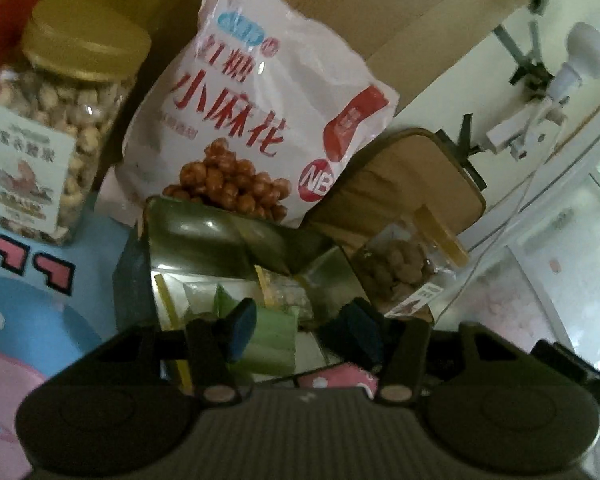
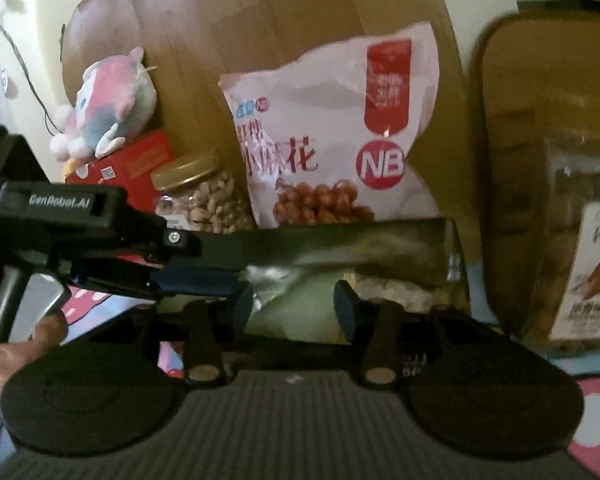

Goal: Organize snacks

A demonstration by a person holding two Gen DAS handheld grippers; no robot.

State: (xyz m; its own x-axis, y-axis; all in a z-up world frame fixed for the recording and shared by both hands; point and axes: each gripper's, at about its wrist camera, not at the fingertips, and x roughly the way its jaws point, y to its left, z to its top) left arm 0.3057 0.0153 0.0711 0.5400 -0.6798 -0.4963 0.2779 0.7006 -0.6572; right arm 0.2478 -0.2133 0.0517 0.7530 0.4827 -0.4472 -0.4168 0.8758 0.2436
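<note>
A dark green foil bag [image 1: 204, 236] stands open in front of me, with small snack packets [image 1: 268, 332] inside; it also shows in the right wrist view [image 2: 340, 248]. My left gripper [image 1: 300, 332] is open at the bag's mouth, its fingers [image 1: 240, 328] apart over the packets. My right gripper [image 2: 296, 308] is open, low in front of the bag. The left gripper reaches in from the left in the right wrist view [image 2: 204, 280], at the bag's left edge. A pink-white snack bag [image 1: 260, 120] leans behind, also in the right wrist view [image 2: 336, 136].
A gold-lidded jar of nuts [image 1: 48, 140] stands left, also seen in the right wrist view [image 2: 204, 200]. A clear nut container [image 1: 404, 268] is on the right [image 2: 580, 248]. A brown cushion [image 1: 412, 176], a red box [image 2: 128, 168], a plush toy [image 2: 108, 100] and a wooden board [image 2: 300, 12] stand behind.
</note>
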